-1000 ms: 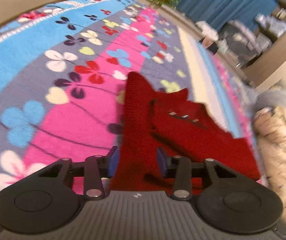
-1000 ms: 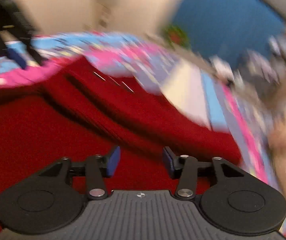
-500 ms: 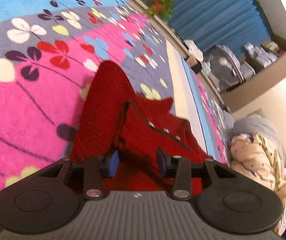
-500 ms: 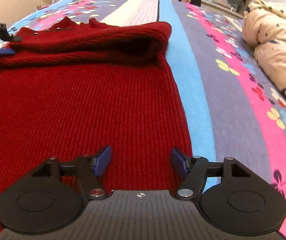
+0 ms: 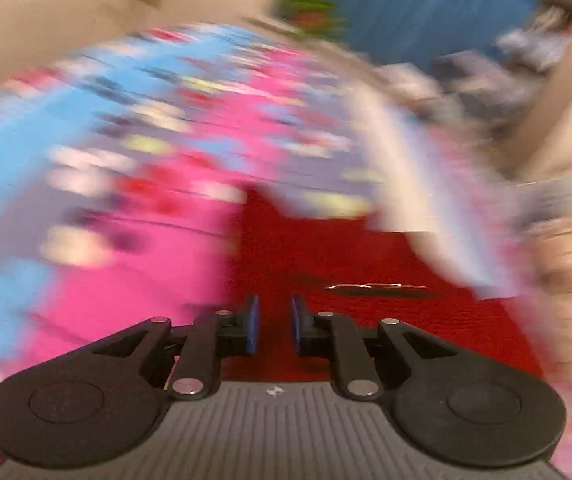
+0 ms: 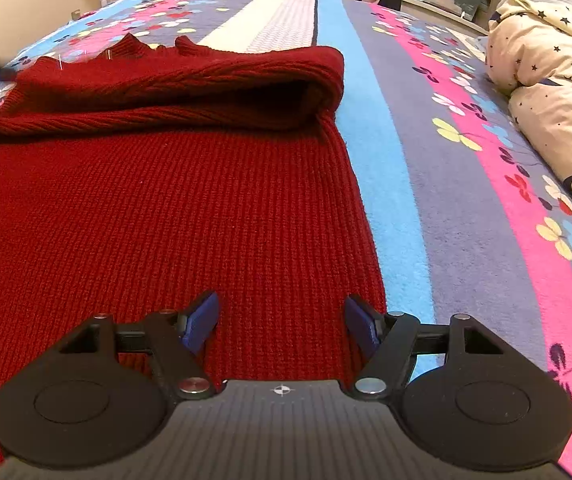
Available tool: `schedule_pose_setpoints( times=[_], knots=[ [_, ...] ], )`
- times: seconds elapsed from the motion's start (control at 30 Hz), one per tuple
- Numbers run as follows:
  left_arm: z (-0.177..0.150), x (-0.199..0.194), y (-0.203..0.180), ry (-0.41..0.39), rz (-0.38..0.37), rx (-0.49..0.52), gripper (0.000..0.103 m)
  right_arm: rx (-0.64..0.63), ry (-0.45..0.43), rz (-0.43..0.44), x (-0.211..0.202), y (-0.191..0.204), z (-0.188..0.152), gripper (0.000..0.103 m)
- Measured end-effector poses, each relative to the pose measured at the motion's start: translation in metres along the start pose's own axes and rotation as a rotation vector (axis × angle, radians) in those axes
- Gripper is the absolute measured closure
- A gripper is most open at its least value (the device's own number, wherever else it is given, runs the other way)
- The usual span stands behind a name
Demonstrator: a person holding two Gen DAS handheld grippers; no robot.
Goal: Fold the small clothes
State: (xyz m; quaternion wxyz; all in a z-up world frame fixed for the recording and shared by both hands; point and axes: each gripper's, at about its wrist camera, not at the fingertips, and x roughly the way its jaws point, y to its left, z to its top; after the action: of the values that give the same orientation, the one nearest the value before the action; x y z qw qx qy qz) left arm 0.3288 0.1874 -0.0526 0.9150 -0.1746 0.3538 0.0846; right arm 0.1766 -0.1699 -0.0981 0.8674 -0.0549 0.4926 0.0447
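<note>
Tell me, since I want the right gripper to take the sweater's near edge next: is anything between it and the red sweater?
Nothing visible. The right gripper hangs open directly over the red sweater, with only bare knit between its fingers. The star-print bedding lies well off to the right on the blanket.

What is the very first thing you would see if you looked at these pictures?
The big red knitted sweater jumps out first: it lies spread over the flowery striped blanket, its far end folded back in a thick roll. Right in front, the right tongs stand wide open over the sweater's near edge. At the far right sits a bundled cream quilt with little stars, and the left view is all blur.
</note>
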Motion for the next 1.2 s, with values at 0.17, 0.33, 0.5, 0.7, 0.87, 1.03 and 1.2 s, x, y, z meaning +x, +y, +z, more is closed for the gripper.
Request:
schedule_pose_setpoints(
  times=[0.17, 0.33, 0.5, 0.7, 0.87, 1.03, 1.2],
  knots=[
    [-0.015, -0.01, -0.032, -0.171, -0.165, 0.247, 0.067, -0.008, -0.01, -0.022, 0.0, 0.006, -0.001, 0.031],
    [-0.035, 0.004, -0.051, -0.011, -0.117, 0.34, 0.056, -0.034, -0.036, -0.045, -0.007, 0.01, -0.005, 0.031],
    [-0.046, -0.096, -0.071, -0.22, -0.203, 0.53, 0.036, -0.03, -0.081, -0.064, -0.03, 0.007, -0.006, 0.031],
    [-0.098, -0.158, -0.037, -0.071, -0.157, 0.461, 0.036, 0.071, -0.167, -0.037, -0.076, -0.003, -0.017, 0.032],
    [-0.132, -0.187, 0.002, 0.031, 0.017, 0.371, 0.036, 0.087, -0.226, 0.0, -0.113, -0.005, -0.038, 0.032],
    [-0.143, -0.222, 0.035, 0.056, 0.046, 0.305, 0.036, 0.039, -0.221, -0.014, -0.133, -0.012, -0.063, 0.032],
    [-0.159, -0.25, 0.056, 0.038, 0.04, 0.278, 0.037, 0.05, -0.195, -0.027, -0.143, -0.031, -0.088, 0.036]
  ],
)
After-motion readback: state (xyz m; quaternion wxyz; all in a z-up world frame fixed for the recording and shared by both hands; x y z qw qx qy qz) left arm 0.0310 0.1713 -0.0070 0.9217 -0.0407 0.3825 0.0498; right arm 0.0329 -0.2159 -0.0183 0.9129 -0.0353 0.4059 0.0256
